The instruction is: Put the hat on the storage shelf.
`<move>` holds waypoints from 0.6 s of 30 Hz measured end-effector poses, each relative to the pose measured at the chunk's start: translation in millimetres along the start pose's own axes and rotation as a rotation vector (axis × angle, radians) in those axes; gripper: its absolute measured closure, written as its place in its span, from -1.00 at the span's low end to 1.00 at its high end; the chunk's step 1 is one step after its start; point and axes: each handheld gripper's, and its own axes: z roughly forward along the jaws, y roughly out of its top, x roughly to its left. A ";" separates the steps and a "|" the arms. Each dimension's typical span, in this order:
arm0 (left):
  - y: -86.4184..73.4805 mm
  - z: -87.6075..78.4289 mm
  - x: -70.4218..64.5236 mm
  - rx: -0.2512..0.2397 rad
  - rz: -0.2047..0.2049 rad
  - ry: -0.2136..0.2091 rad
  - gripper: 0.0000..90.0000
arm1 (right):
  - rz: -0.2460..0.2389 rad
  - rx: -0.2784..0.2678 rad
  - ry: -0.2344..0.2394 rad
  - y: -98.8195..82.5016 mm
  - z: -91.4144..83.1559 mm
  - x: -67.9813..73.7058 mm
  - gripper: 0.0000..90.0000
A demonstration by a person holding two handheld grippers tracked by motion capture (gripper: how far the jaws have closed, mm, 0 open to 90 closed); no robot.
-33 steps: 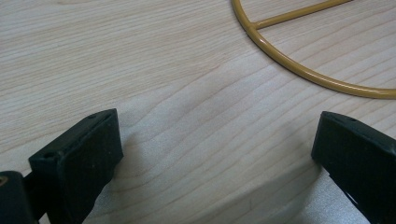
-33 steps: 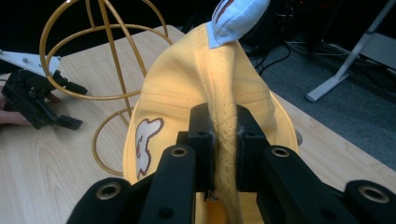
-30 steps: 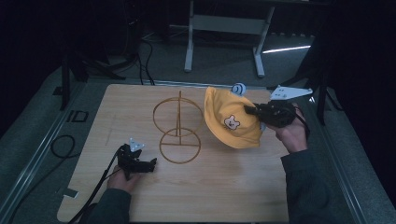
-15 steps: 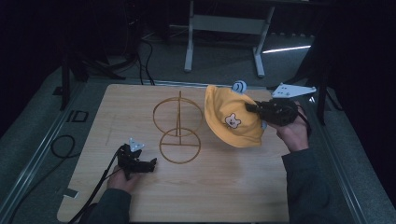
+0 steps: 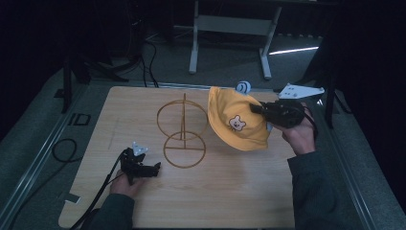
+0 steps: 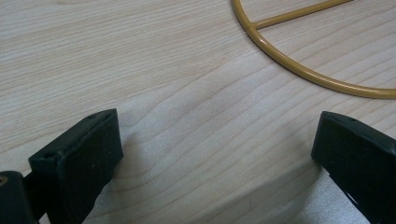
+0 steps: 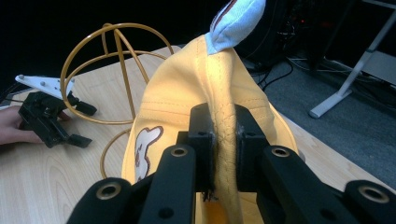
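Over the right half of the pale wooden counter [image 5: 230, 191], the right claw [image 5: 258, 109] holds a small yellow cotton bucket hat [image 5: 234, 127] clear of the surface, just beside the mustard-yellow wire hat stand [image 5: 183, 129]. Its jaws are pinched tight on a fold of the fabric along a stitched seam; in the right gripper view the cloth is squeezed thin between the two black pads [image 7: 201, 135].

The work in hand looks like getting the hat onto the stand's upright ring. To do that well, I would say the hat should be carried across above the top of the ring and lowered with its opening facing down, so the crown settles over the wire rather than snagging on the post. The grip sits near one edge, so the free side hangs and may swing; a slow, level move would keep it from catching the ring. The stand is light wire and could tip if the brim drags on it.

The left claw [image 5: 152, 168] rests low on the counter near the stand's flat base ring [image 6: 303, 70], jaws spread wide with nothing between them. It seems well placed to steady that base.

The hat is soft and floppy, with a little bear face stitched on the front and a pale blue ear [image 7: 236, 21] poking up at the top.
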 end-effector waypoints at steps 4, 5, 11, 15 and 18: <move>0.0 0.0 0.0 0.000 0.000 0.000 -0.96 | -0.004 -0.006 0.002 1.8 -1.1 0.5 0.79; 0.0 0.0 0.0 0.000 0.000 0.000 -0.96 | -0.001 -0.009 0.003 2.2 -1.6 0.8 0.79; 0.0 0.0 0.0 0.000 0.000 0.000 -0.96 | -0.004 -0.024 0.006 5.7 -2.5 1.2 0.79; 0.0 0.0 0.0 0.001 0.000 0.000 -0.96 | -0.010 -0.025 0.006 8.4 -3.6 1.7 0.79; 0.0 0.0 0.0 0.000 0.000 0.000 -0.96 | -0.015 -0.027 0.005 10.4 -4.9 2.1 0.79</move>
